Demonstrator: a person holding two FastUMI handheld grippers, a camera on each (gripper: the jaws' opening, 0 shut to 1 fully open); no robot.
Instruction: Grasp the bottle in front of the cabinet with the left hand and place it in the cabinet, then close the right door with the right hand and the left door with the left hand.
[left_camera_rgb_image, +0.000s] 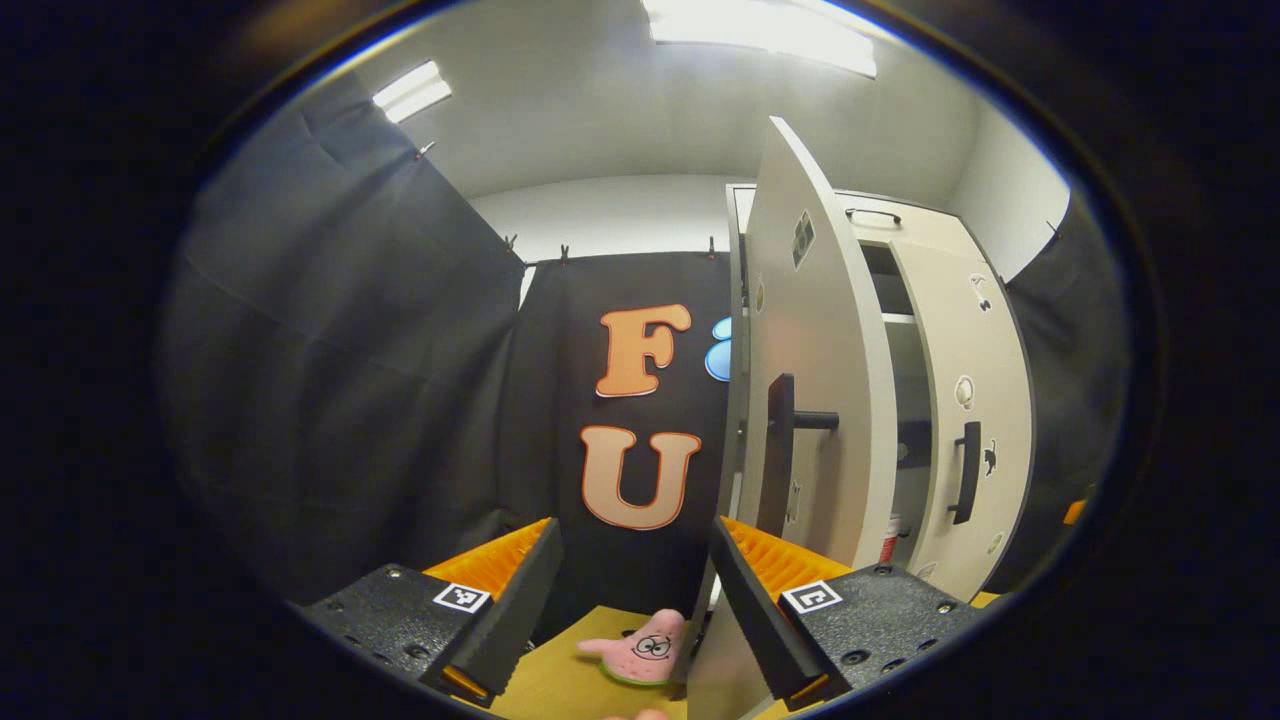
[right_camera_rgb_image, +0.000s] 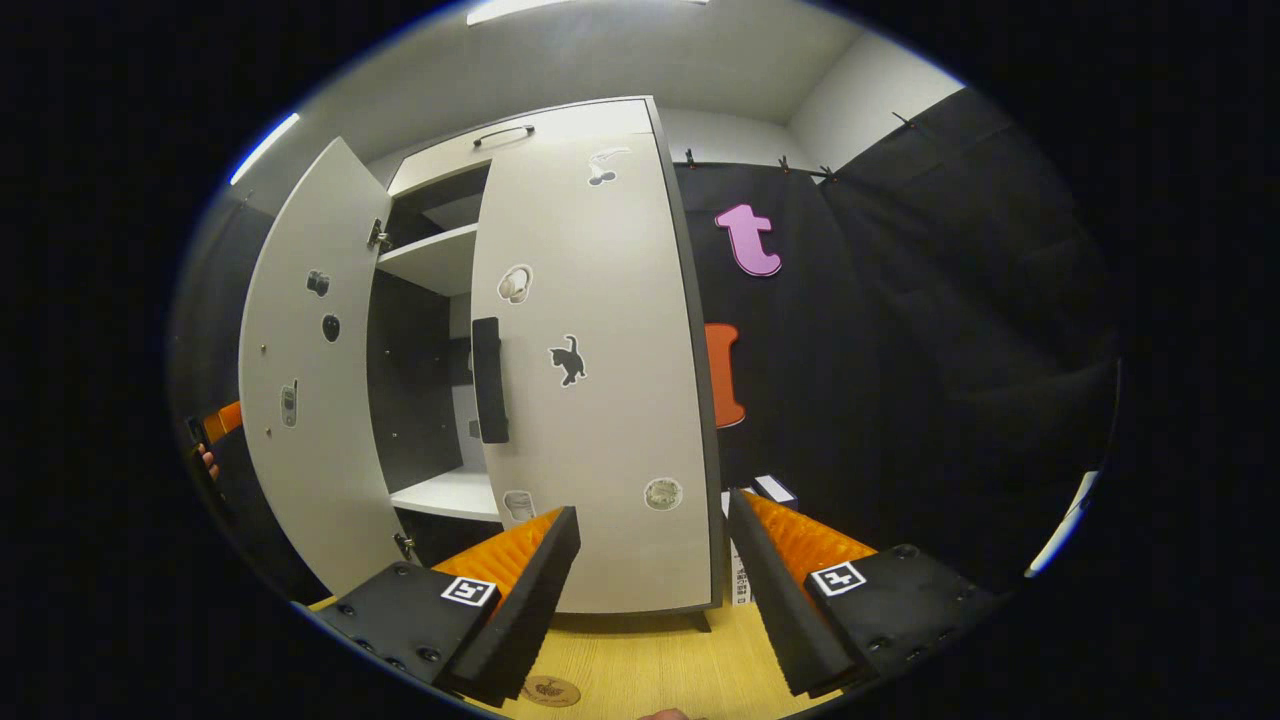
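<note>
Bottle (left_camera_rgb_image: 889, 538) low inside cabinet (left_camera_rgb_image: 905, 235) between ajar left door (left_camera_rgb_image: 815, 400) and nearly closed right door (right_camera_rgb_image: 600, 380); left gripper (left_camera_rgb_image: 632, 590) and right gripper (right_camera_rgb_image: 650, 580) wide, empty, above wooden tabletop (right_camera_rgb_image: 650, 660).

Your left gripper (left_camera_rgb_image: 632, 600) sits just before the left door (left_camera_rgb_image: 815, 400), plush toy (left_camera_rgb_image: 645, 650) on the table (left_camera_rgb_image: 560, 680) between its fingers. The bottle (left_camera_rgb_image: 889, 540) stands inside the cabinet (right_camera_rgb_image: 440, 260), behind the right door (right_camera_rgb_image: 600, 380).
</note>
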